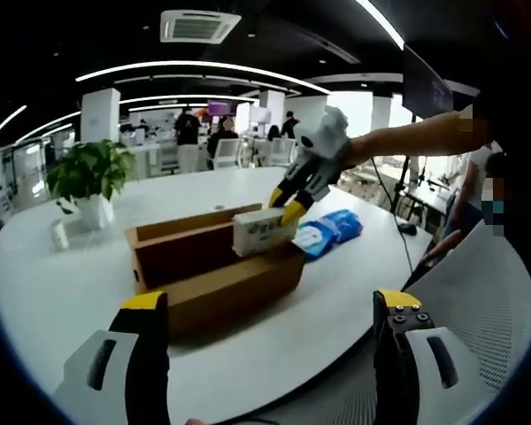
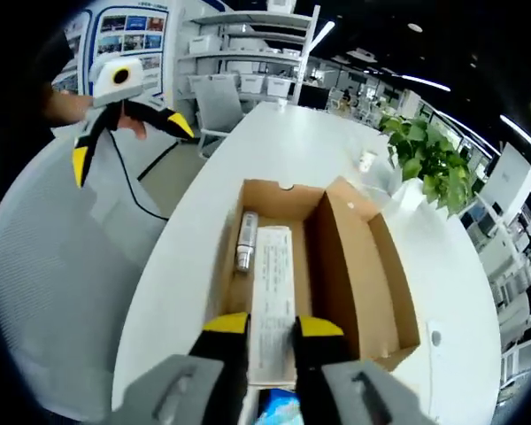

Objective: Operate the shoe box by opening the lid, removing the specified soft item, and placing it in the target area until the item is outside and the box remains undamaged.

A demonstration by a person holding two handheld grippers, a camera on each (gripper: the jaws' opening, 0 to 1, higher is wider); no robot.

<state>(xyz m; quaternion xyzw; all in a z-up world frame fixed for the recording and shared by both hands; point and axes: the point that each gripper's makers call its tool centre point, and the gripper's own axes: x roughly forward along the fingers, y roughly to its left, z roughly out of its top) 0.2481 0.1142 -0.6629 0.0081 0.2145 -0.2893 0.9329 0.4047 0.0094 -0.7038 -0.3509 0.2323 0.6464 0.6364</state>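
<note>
On the white table [image 1: 62, 283], the open cardboard shoe box [image 1: 221, 274] is seen in the left claw view, with its lid [image 1: 181, 243] folded back on the far side. Above the right end of the box, a white soft pack [image 1: 264, 232] with green print is held by the right claw [image 1: 283, 202], whose yellow-tipped fingers are closed on the pack's right end. The pack is lifted over the box rim and is not lying flat inside. Just right of the box, a blue packet [image 1: 332, 230] is lying on the table. At the far left of the table, a green plant in a white pot [image 1: 88, 177] is standing, well apart from the box. The left claw [image 1: 270, 305] is seen at the bottom of its own view, with its two fingers spread wide and nothing between them; it is kept near the table edge, in front of the box.

In the right claw view, the right claw [image 2: 273, 326] is looking down into the shoe box [image 2: 363, 292]. The soft pack [image 2: 273, 301] is gripped between the two yellow fingertips [image 2: 226, 323] at its near end, and it stretches away over the left compartment. Beside it, on the box floor, a small silver tube-like item [image 2: 246, 239] is lying. The right half of the box is the folded-out lid [image 2: 354, 266]. The left claw [image 2: 128, 119] is seen at the upper left, wide open, over a grey mesh chair [image 2: 62, 292]. The plant [image 2: 429, 159] is standing on the table [image 2: 186, 257] beyond the box.
</note>
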